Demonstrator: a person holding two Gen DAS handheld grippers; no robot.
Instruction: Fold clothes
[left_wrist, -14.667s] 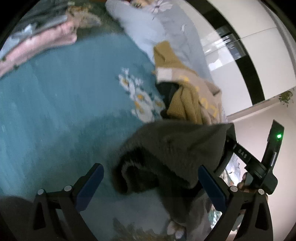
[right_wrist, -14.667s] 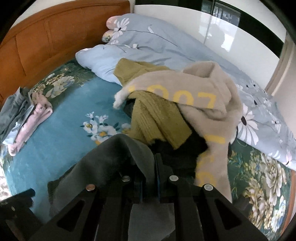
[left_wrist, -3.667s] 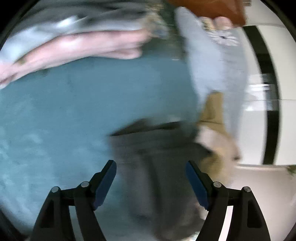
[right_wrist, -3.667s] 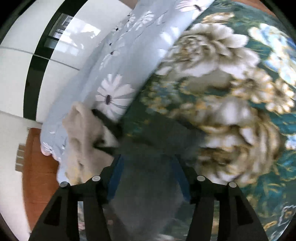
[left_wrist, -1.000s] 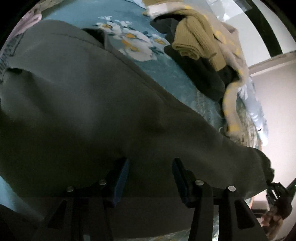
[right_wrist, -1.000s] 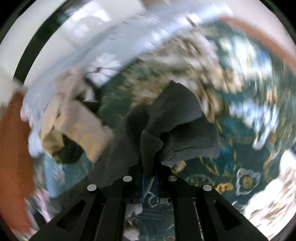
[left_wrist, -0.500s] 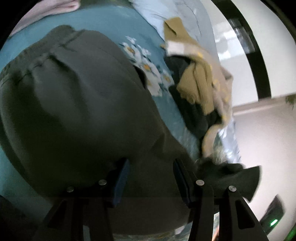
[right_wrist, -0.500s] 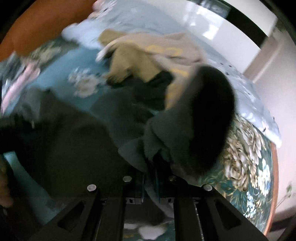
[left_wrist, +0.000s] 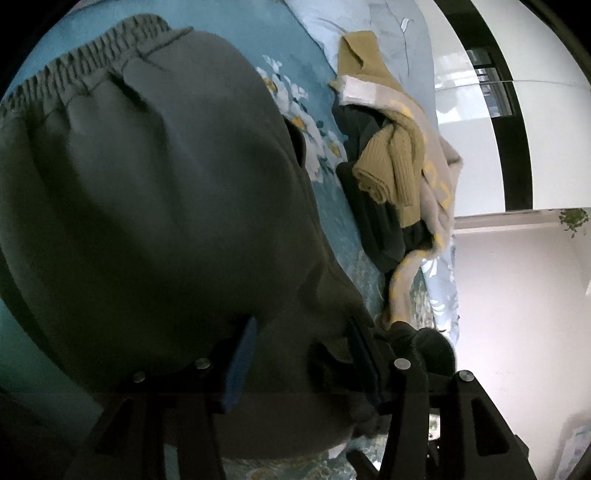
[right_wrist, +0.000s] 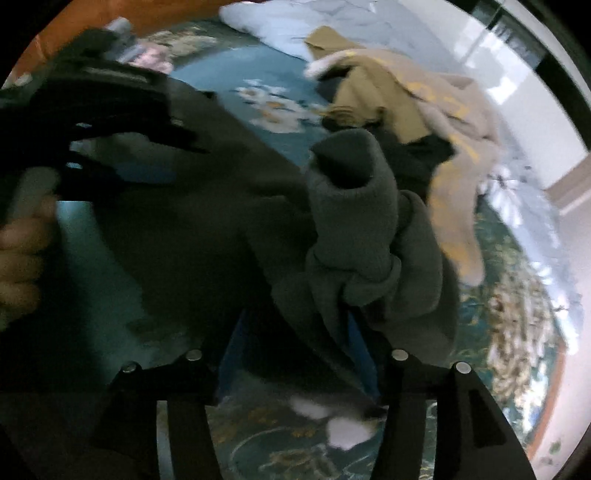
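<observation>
Right hand-held gripper (right_wrist: 295, 354) newly parted around one grey trouser (left_wrist: 155, 206) cuff.

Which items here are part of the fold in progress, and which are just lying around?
In play:
grey sweatpants, elastic waistband
left gripper
right gripper

Lying about:
heap with mustard knit and beige garment
light blue quilt
pink clothes

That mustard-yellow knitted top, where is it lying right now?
In the left wrist view, the mustard-yellow knitted top lies upper right on the bed, tangled in a heap with a beige garment, beyond the grey sweatpants.
</observation>
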